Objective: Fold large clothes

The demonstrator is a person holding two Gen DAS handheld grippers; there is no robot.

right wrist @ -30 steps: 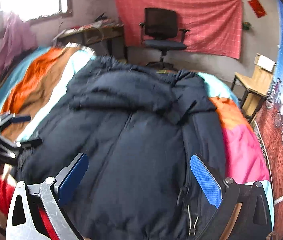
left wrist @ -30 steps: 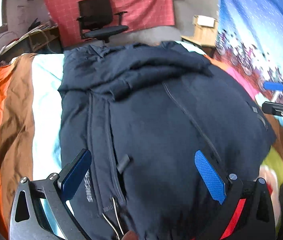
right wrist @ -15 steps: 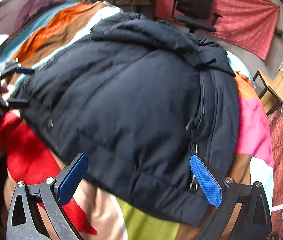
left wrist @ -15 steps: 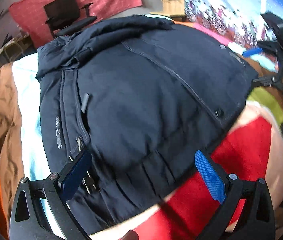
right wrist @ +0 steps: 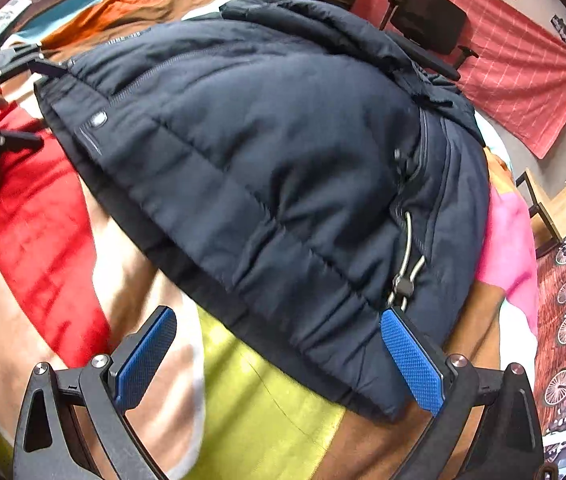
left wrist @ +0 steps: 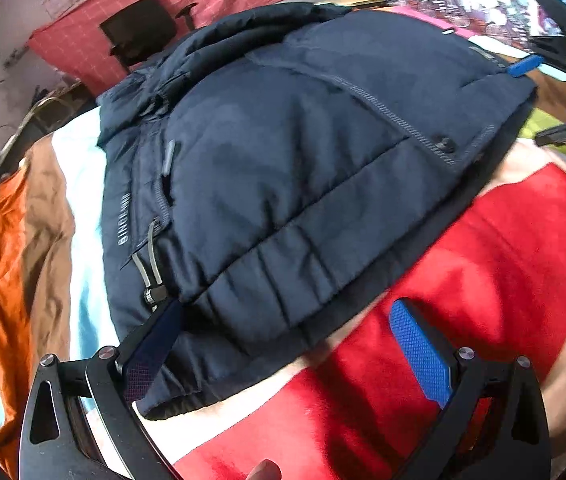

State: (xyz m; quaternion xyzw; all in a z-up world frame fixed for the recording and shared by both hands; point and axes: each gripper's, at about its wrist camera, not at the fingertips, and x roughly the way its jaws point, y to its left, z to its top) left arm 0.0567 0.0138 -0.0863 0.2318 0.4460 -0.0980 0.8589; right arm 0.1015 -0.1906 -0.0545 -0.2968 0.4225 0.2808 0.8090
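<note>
On the far left, the striped bedspread (left wrist: 23, 240) runs in orange, brown and pale bands across the bed. My left gripper (left wrist: 283, 344) sits at the near edge of the dark navy puffer jacket (left wrist: 303, 168), its jaws wide apart: the left blue pad (left wrist: 151, 352) lies against the jacket's near left hem corner, just below the grey drawcord toggle (left wrist: 154, 294), and the right pad hangs over a red patch of the bedspread, clear of the cloth. Nothing is clamped between them. The jacket lies spread over the middle of the bed, hem toward me, collar end bunched at the far side.

To the right, my right gripper (right wrist: 279, 360) faces the same hem from the other corner. Its jaws are also apart and empty: the left pad is over yellow-green and peach bedspread (right wrist: 263, 420), the right pad (right wrist: 411, 360) touches the jacket (right wrist: 263, 152) beside another cord toggle (right wrist: 403, 288). Beyond, a black office chair (right wrist: 431, 20) stands before a red wall cloth (right wrist: 523, 80), with a wooden chair (right wrist: 559, 208) on the far right.
</note>
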